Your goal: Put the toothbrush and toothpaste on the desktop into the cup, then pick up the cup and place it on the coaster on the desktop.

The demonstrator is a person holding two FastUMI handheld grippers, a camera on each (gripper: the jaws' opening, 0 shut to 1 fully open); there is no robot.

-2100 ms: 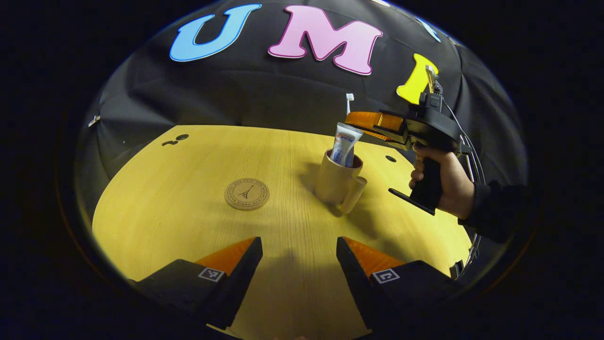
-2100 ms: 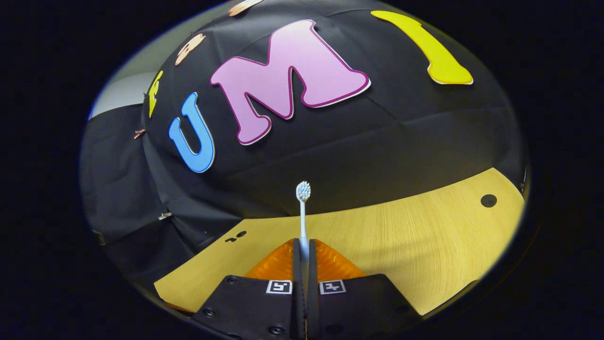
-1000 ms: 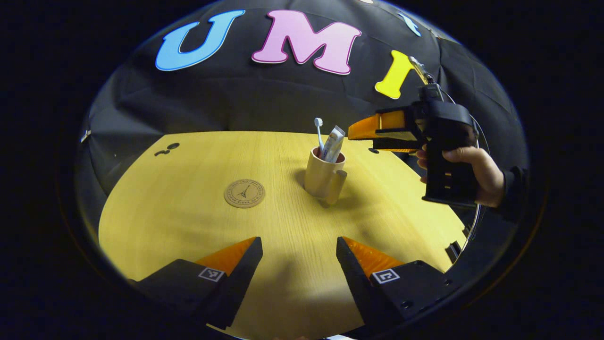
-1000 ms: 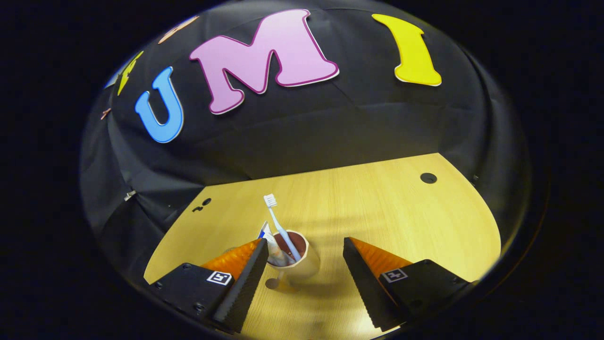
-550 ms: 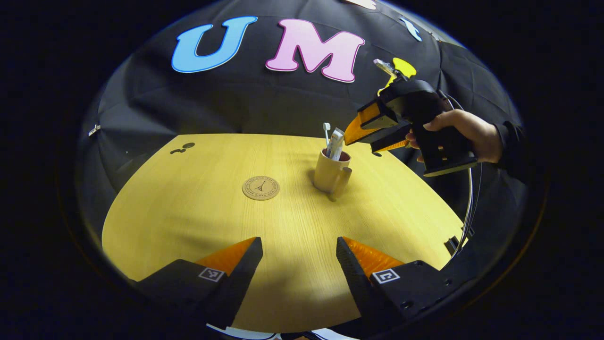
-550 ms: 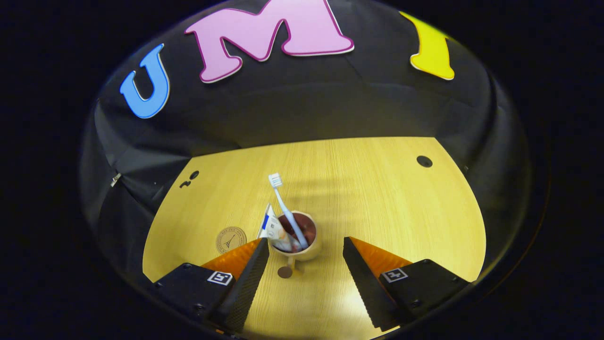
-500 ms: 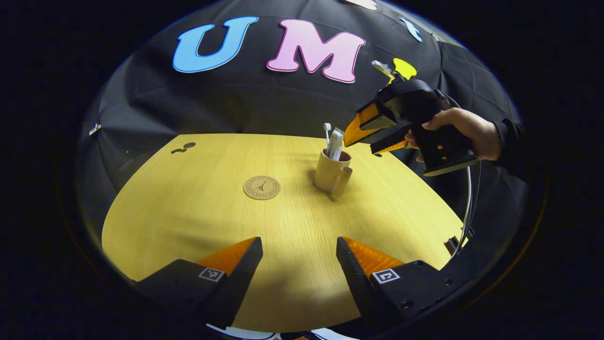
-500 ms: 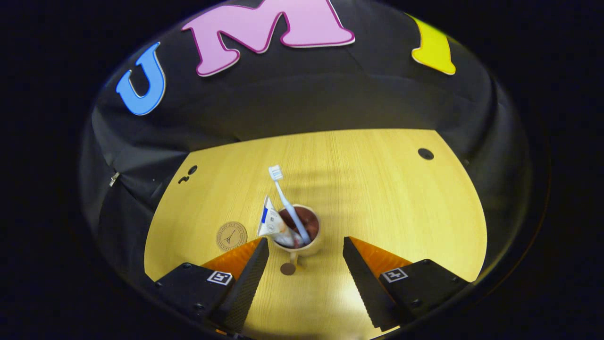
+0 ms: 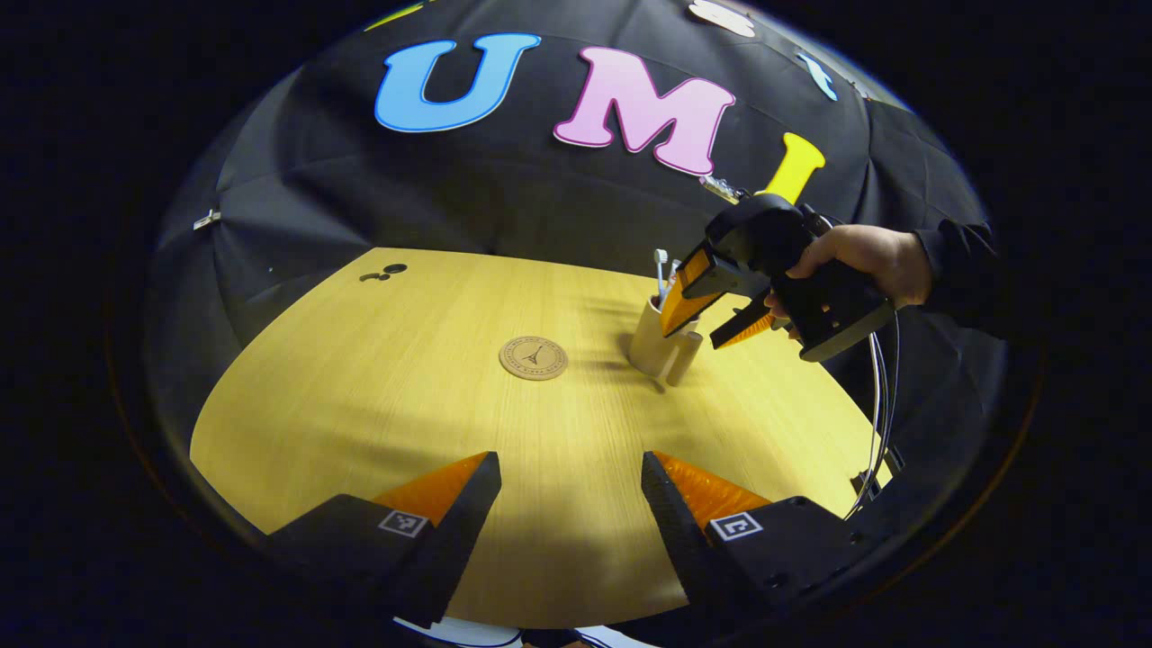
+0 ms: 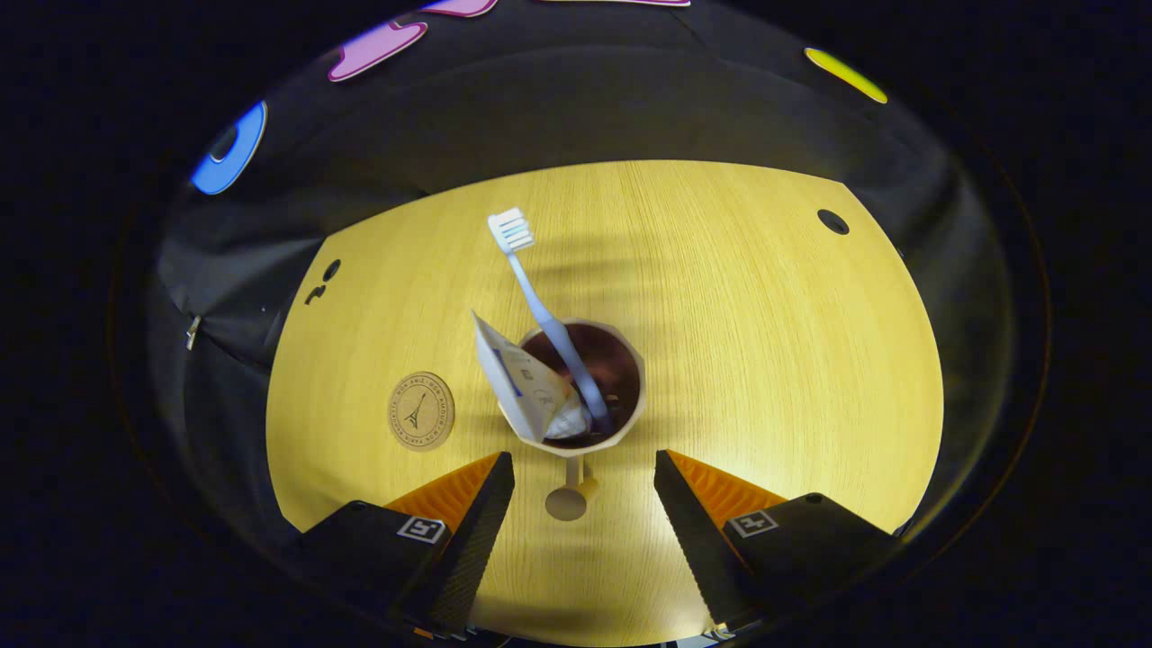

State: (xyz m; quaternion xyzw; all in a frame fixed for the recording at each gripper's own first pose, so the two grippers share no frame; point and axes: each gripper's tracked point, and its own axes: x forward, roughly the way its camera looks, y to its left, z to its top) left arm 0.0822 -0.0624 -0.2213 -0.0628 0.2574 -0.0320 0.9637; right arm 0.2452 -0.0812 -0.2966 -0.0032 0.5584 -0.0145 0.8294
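Black cloth backed the yellow wooden table. Right gripper hung above the cup with jaws released and empty, tilted steeply down, the handle between them; a hand held it from the right. Toothbrush and toothpaste leaned out of the cup, which stood beside the coaster. Closing off-centre could have tipped the cup or knocked the leaning brush. Left gripper hung released, well apart.
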